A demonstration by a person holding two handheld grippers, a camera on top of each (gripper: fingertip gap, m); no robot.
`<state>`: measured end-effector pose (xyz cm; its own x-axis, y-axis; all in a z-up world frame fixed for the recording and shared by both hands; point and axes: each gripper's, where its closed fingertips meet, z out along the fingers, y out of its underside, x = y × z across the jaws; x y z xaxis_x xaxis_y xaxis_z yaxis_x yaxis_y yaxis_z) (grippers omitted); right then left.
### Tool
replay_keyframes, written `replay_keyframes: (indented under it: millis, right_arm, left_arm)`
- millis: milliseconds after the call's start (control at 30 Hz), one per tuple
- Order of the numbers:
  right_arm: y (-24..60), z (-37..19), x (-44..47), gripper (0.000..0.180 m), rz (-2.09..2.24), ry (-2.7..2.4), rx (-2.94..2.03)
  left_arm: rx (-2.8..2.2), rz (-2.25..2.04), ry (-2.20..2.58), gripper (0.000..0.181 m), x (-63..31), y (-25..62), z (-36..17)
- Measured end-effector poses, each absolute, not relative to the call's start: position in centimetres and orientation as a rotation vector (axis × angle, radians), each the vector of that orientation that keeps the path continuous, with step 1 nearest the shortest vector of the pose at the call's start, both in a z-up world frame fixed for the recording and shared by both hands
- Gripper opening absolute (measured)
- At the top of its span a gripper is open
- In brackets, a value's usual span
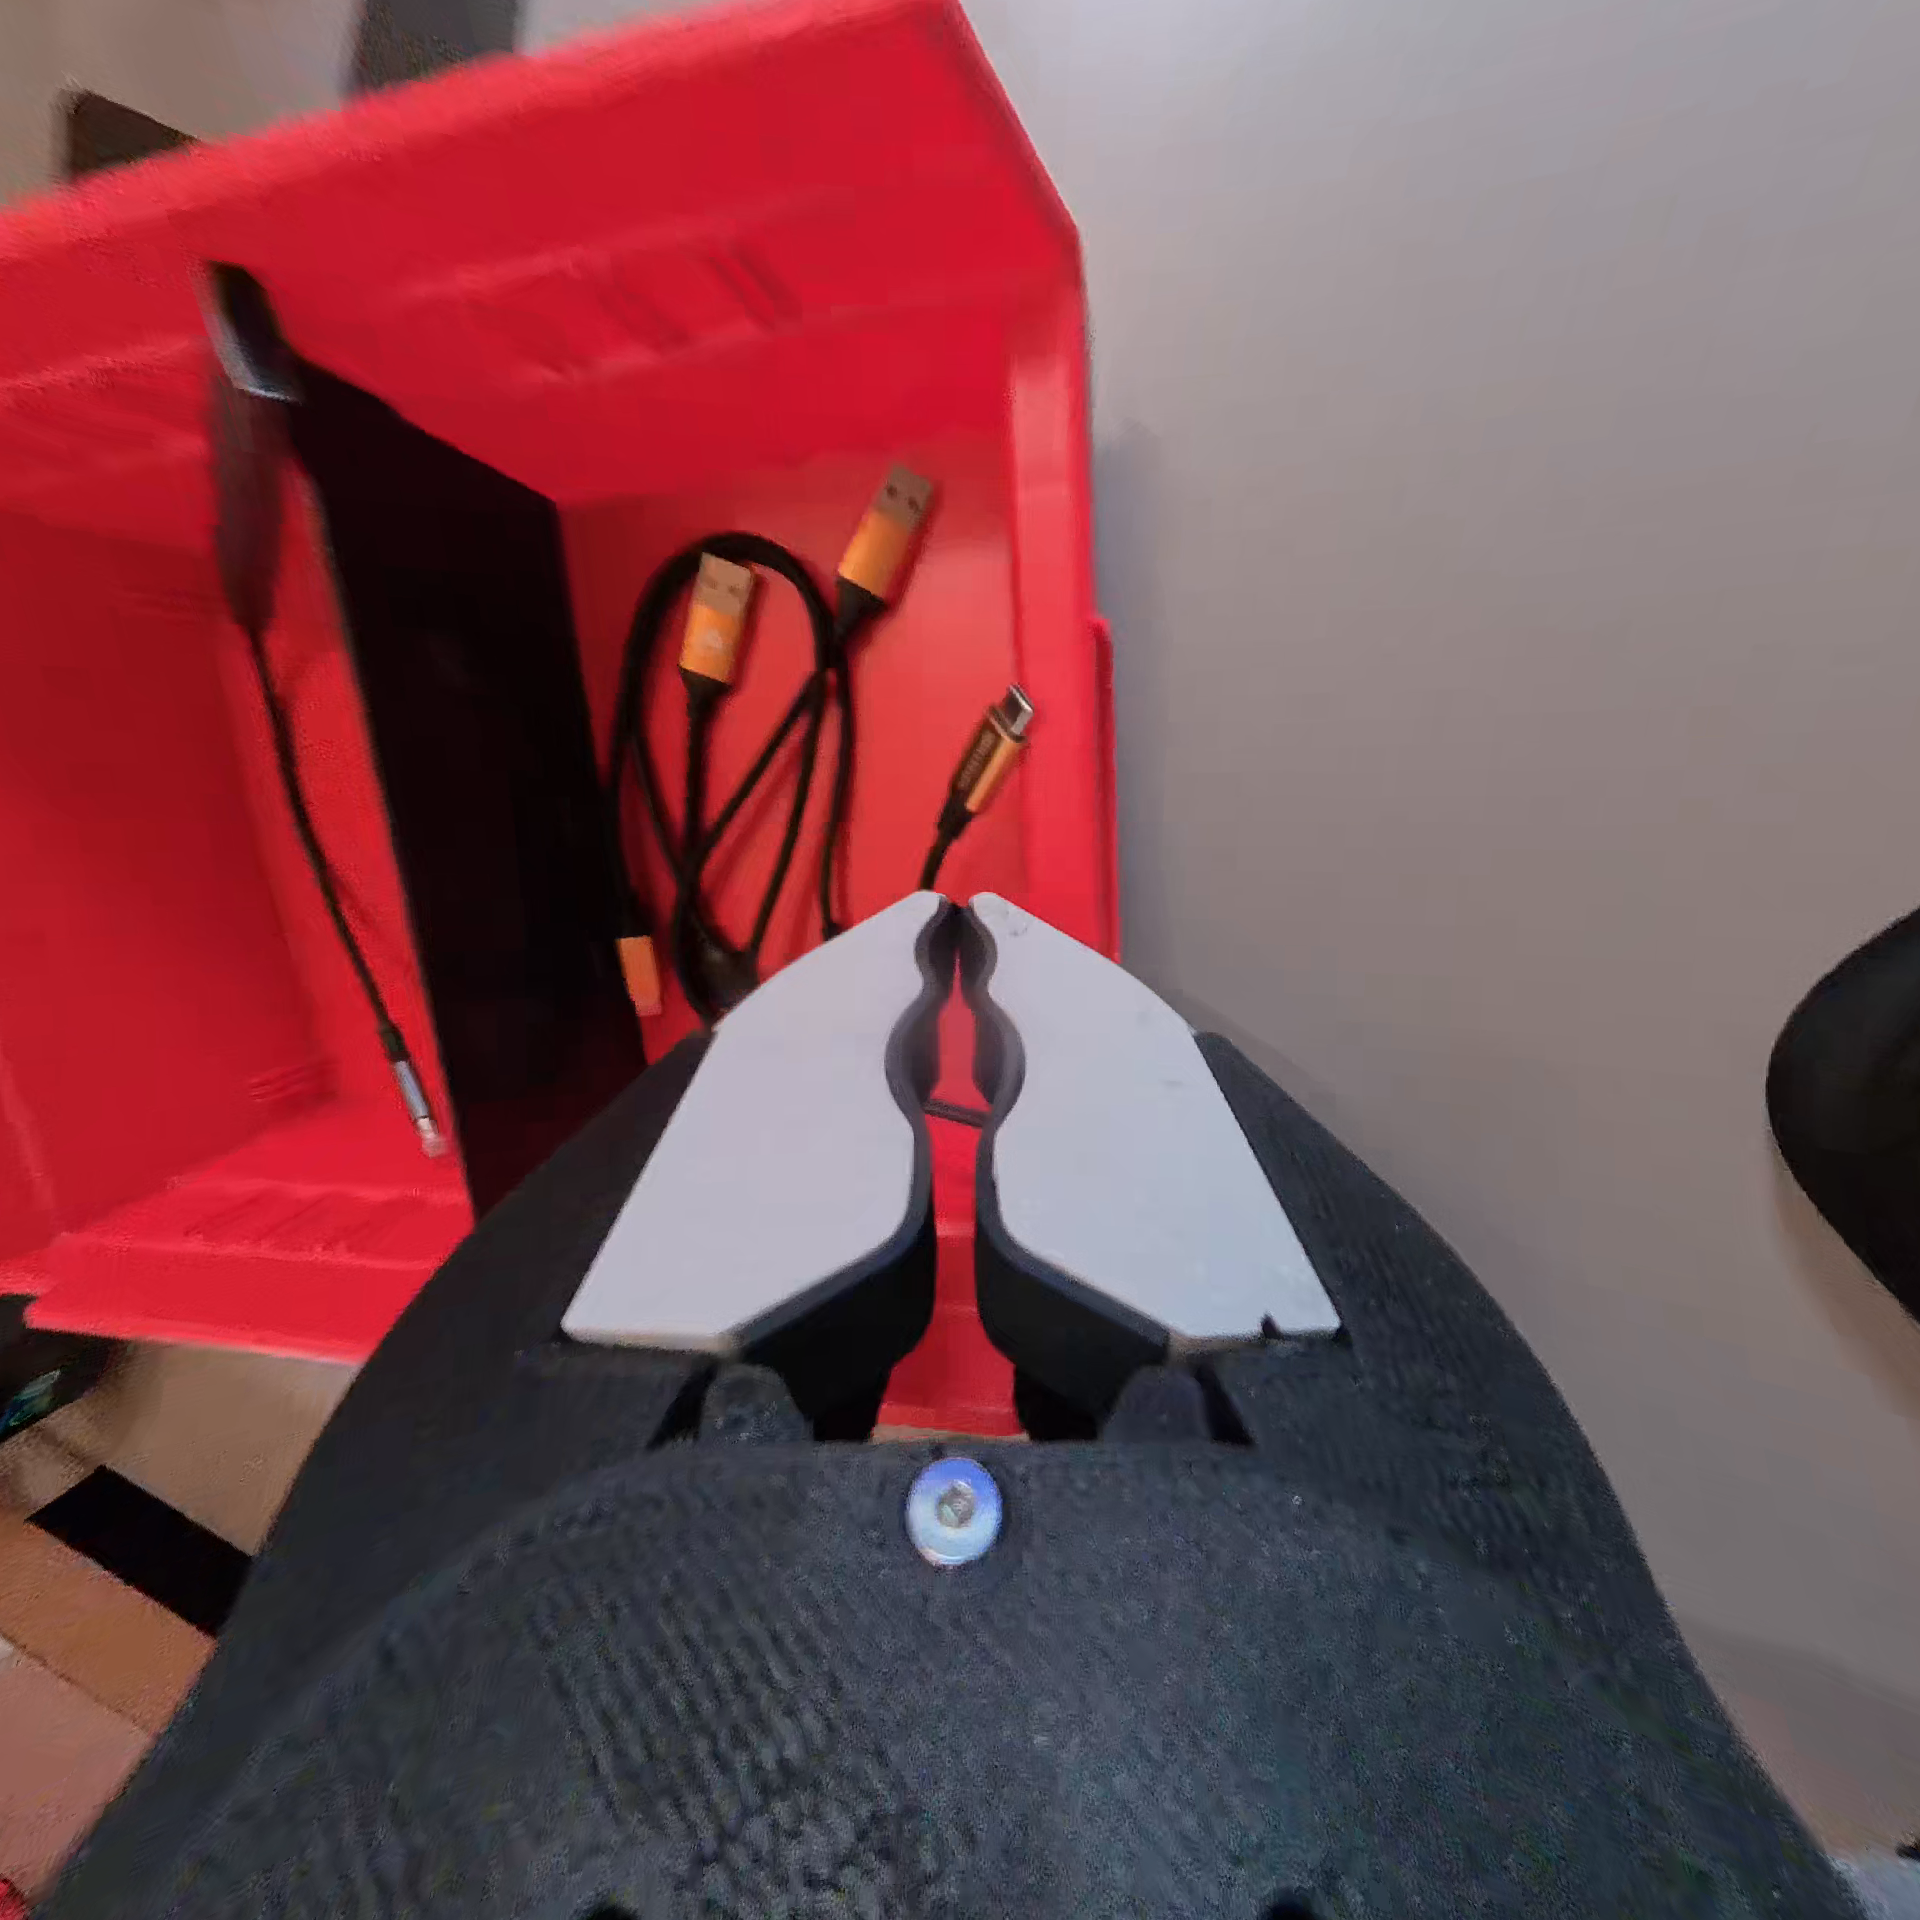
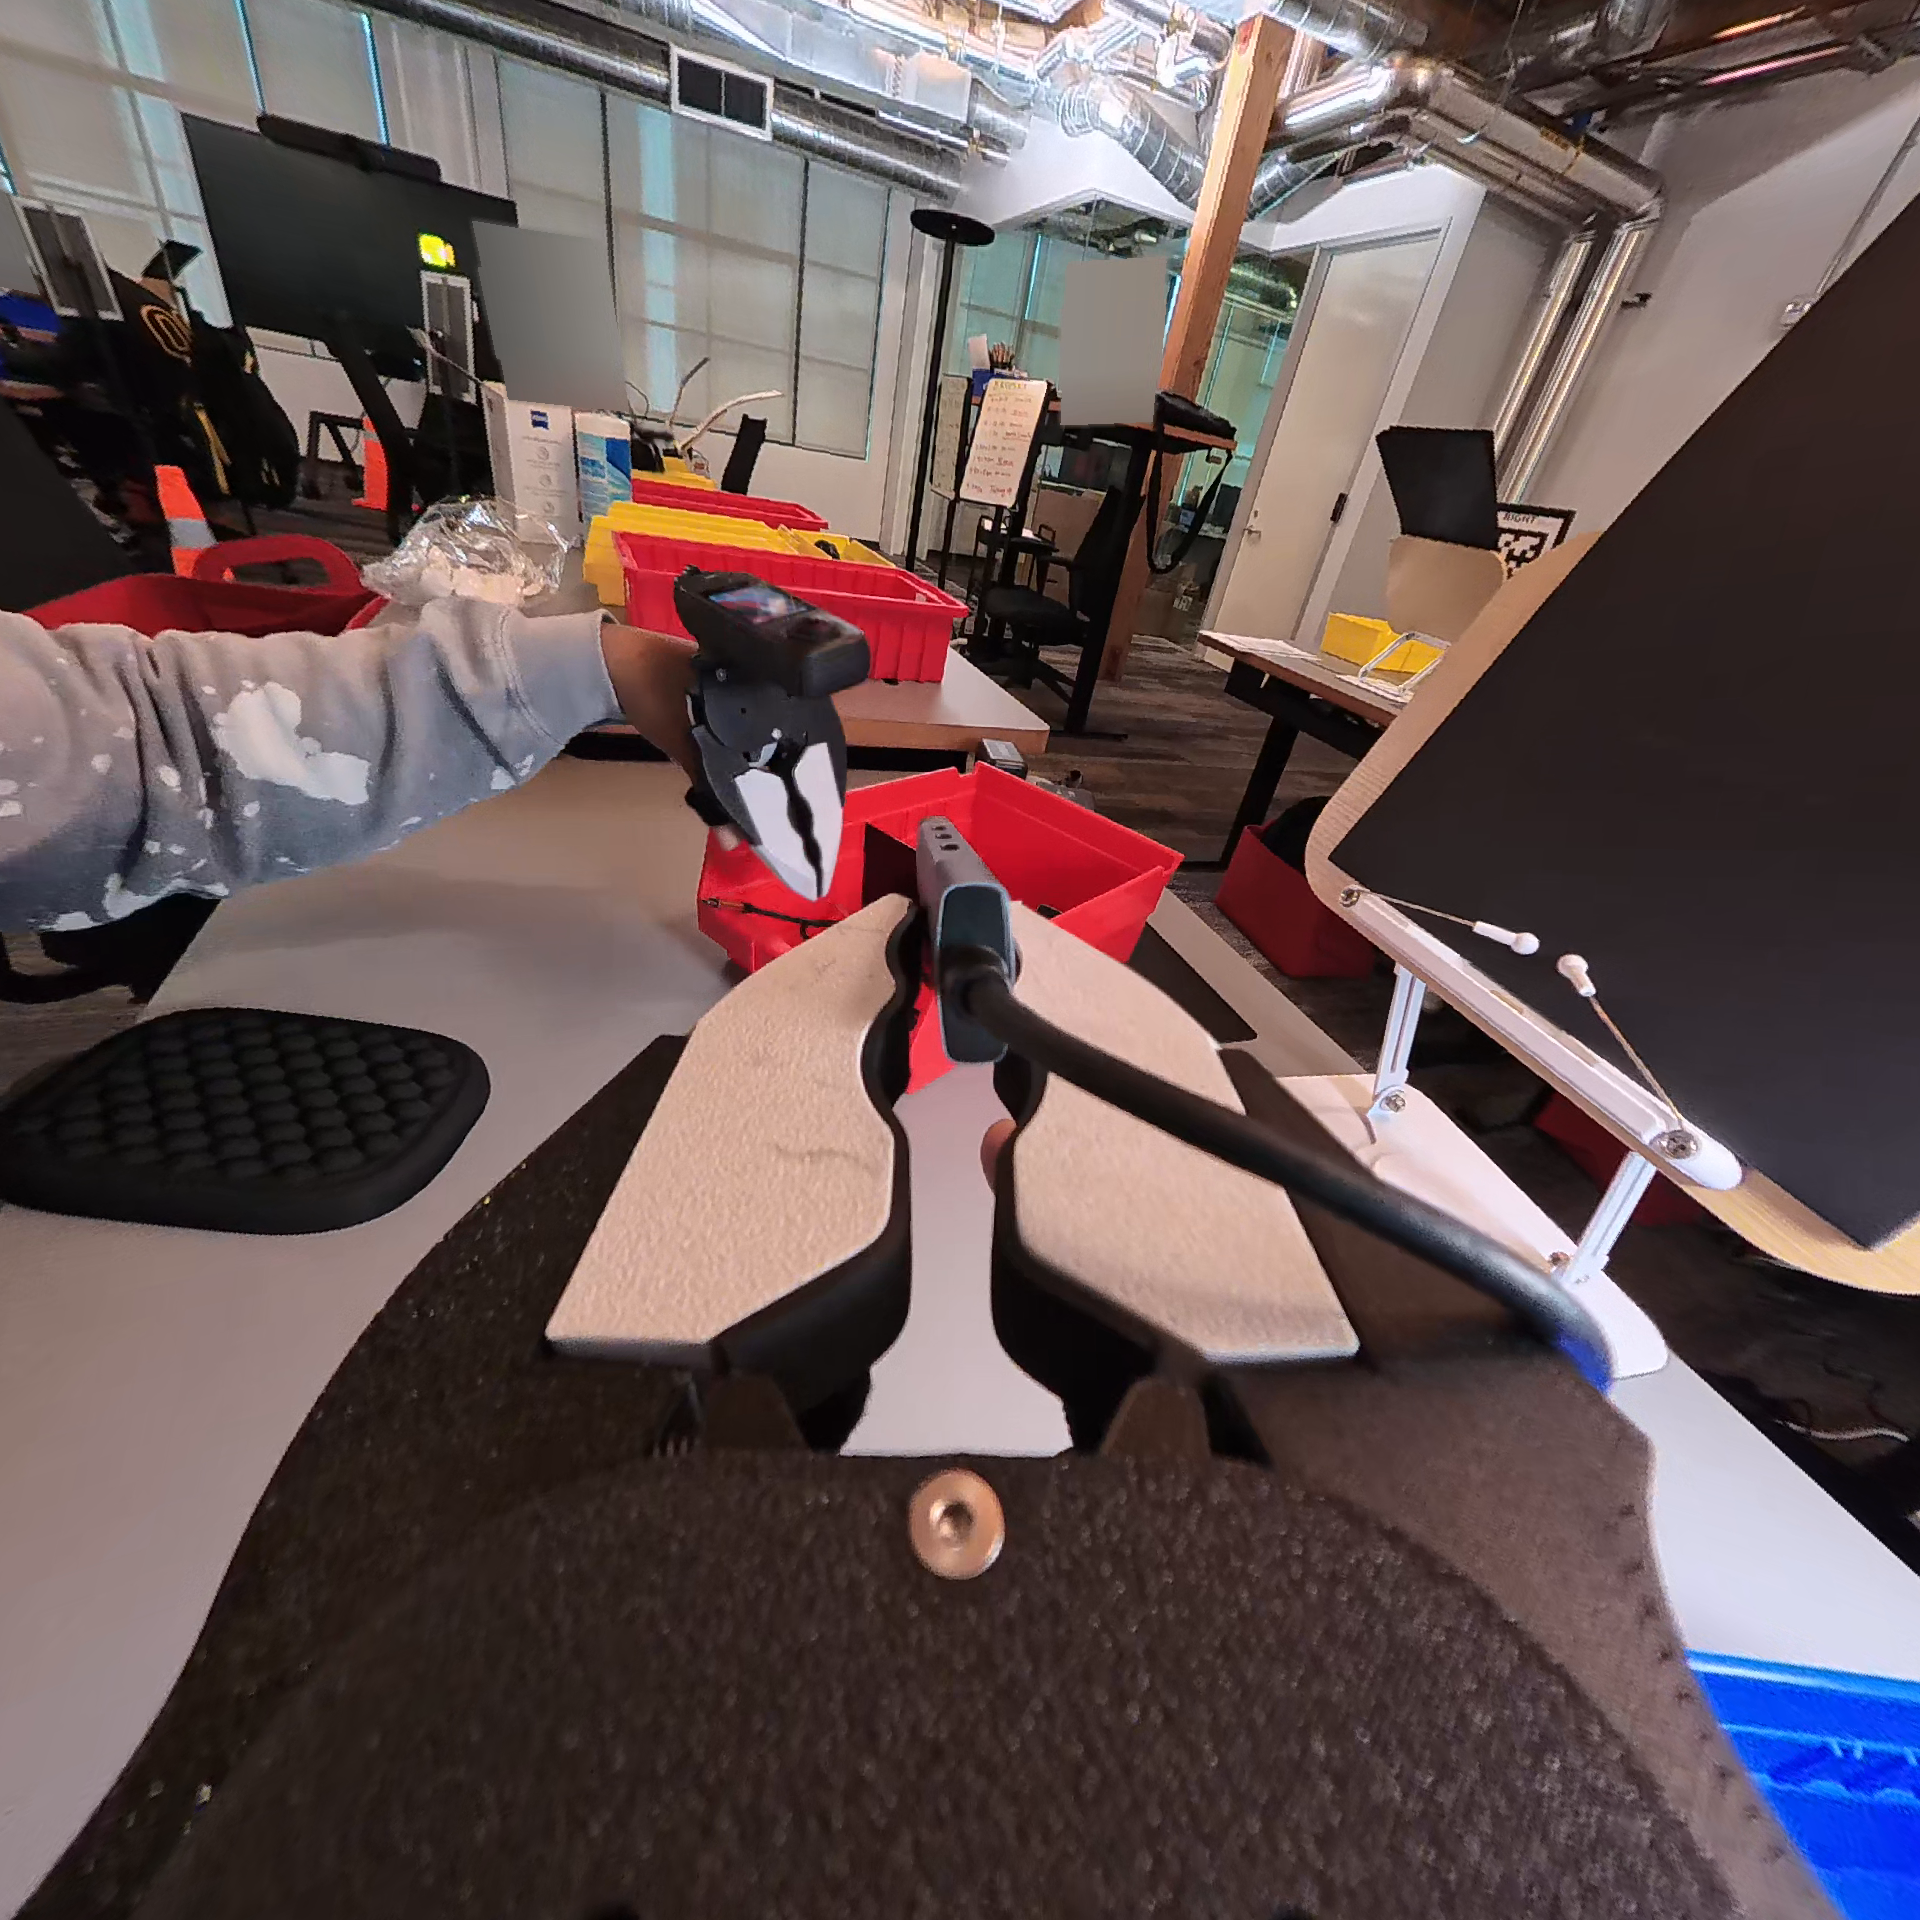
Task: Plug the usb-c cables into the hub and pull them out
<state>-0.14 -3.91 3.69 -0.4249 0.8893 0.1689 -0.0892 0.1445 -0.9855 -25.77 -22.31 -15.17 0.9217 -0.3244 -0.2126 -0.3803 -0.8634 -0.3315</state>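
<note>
A red bin (image 1: 790, 312) holds a tangle of black braided cables (image 1: 727, 790) with orange plugs. One USB-C plug (image 1: 1000, 743) lies by the bin's right wall. My left gripper (image 1: 956, 912) is shut and empty, just above the bin near that plug; it also shows in the right wrist view (image 2: 808, 847). My right gripper (image 2: 951, 930) is shut on the grey hub (image 2: 971, 935), held over the bin (image 2: 1060, 862). The hub's port end (image 2: 940, 836) points away from me. Its thick black cable (image 2: 1247, 1132) loops back to the right.
A black divider (image 1: 457, 727) splits the bin; a dark adapter on a thin cable (image 1: 312, 810) lies in the left part. A black bumpy pad (image 2: 239, 1117) lies left, a tilted black board on a white stand (image 2: 1662, 831) right, a blue bin (image 2: 1818, 1766) near right. My right fingertips sit around 35 centimetres from my left ones.
</note>
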Motion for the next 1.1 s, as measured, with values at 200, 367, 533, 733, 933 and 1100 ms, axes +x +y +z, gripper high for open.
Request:
replay_keyframes:
  millis: [200,367,533,733,933,1100]
  right_arm:
    - [-3.8,3.8,0.1,0.010,1.416,-1.550,-0.803]
    - [-3.7,3.5,0.0,0.010,1.410,-1.562,-0.810]
    - [-3.4,3.1,-0.3,0.011,1.410,-1.566,-0.829]
    - [-3.4,2.9,-0.4,0.011,1.402,-1.573,-0.833]
    - [-3.5,2.9,-0.4,0.011,1.403,-1.573,-0.834]
    - [-3.5,2.8,-0.5,0.011,1.401,-1.578,-0.837]
  left_arm:
    - [-2.747,0.279,0.543,0.000,-26.4,-22.8,-14.1]
    - [-2.927,0.281,0.681,0.018,-27.0,-25.9,-14.8]
    - [-2.975,0.239,0.728,0.024,-26.5,-28.1,-14.0]
    - [-2.944,0.293,0.788,0.034,-25.2,-29.4,-16.4]
    - [-2.839,0.537,0.862,0.038,-25.2,-28.7,-17.8]
    - [-2.826,0.633,0.911,0.021,-25.8,-28.5,-17.7]
